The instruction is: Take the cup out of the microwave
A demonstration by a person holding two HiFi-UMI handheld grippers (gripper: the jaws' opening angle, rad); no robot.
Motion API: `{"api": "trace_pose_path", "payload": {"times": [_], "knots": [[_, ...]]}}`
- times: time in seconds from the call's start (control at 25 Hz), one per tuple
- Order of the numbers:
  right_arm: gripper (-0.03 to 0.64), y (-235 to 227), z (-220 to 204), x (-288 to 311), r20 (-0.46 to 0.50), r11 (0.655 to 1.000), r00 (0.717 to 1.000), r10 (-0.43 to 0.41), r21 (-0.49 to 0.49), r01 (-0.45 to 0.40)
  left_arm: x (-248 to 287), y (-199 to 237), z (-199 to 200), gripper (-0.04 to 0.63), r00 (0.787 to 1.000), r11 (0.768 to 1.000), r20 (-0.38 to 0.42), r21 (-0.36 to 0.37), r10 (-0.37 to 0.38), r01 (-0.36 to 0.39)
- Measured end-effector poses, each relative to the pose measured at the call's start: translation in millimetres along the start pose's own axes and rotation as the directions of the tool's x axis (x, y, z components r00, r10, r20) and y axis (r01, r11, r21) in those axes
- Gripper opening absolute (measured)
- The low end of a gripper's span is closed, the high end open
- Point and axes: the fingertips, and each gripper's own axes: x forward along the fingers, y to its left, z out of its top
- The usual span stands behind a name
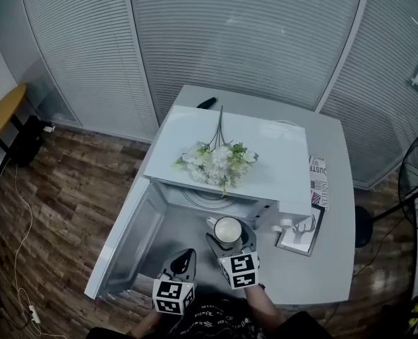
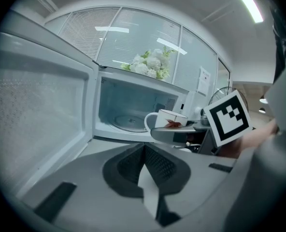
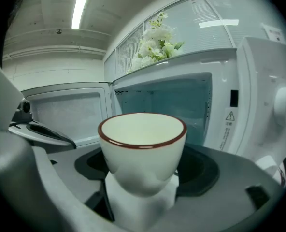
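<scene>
The white cup (image 1: pixel 228 229) with a dark red rim (image 3: pixel 142 149) and a handle (image 2: pixel 169 119) is held upright just outside the open microwave (image 1: pixel 279 168), in front of its cavity (image 2: pixel 128 115). My right gripper (image 1: pixel 230 246) (image 3: pixel 142 190) is shut on the cup's lower part. My left gripper (image 1: pixel 183 261) (image 2: pixel 146 178) hovers to the left of it, over the table in front of the door opening, shut with nothing between its jaws. The microwave door (image 1: pixel 121 239) stands swung out to the left. In the left gripper view the glass turntable (image 2: pixel 126 123) lies bare.
A bunch of white flowers (image 1: pixel 219 162) lies on top of the microwave. On the grey table (image 1: pixel 336 260), right of it, are a magazine (image 1: pixel 319 182) and a framed deer picture (image 1: pixel 301 233). A fan (image 1: pixel 417 189) stands at the far right.
</scene>
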Motion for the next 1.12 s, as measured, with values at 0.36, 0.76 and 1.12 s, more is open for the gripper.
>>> {"api": "trace_pose_path", "payload": {"times": [0.36, 0.76, 1.12], "knots": [[0.402, -5.8, -8.1, -25.8, 0.011, 0.998, 0.998, -0.062, 0.024, 0.062, 7.6, -8.9, 8.1, 0.005, 1.0, 0.999, 0.011, 0.028, -0.029, 0.029], [0.402, -23.0, -12.9, -63.0, 0.018, 0.988, 0.99, -0.143, 0.067, 0.141, 14.9, -22.1, 19.7, 0.005, 0.998, 0.996, 0.041, 0.071, -0.051, 0.048], [0.402, -39.8, -17.0, -89.3, 0.026, 0.975, 0.979, -0.2, 0.104, 0.196, 18.2, -23.4, 30.9, 0.005, 0.996, 0.996, 0.079, 0.09, -0.029, 0.022]]}}
